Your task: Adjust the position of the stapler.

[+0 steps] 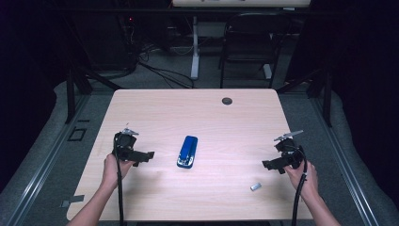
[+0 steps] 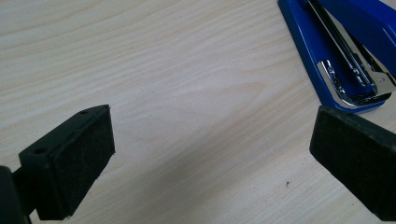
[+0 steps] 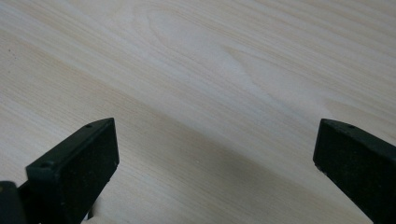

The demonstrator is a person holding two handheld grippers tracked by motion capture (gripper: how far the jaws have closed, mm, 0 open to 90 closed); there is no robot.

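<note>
A blue stapler (image 1: pixel 187 151) lies untouched at the middle of the counter (image 1: pixel 155 108), flanked by the left gripper (image 1: pixel 149 154) and right gripper (image 1: pixel 266 164), both with jaws spread wide and empty, so the work looks barely begun.

A blue stapler (image 1: pixel 187 151) with silver metal lies on the pale wood-grain table (image 1: pixel 197 117).

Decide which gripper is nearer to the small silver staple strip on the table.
Right. The right gripper is just up-left of the staple strip; the left gripper is far across the table, beyond the blue stapler.
</note>
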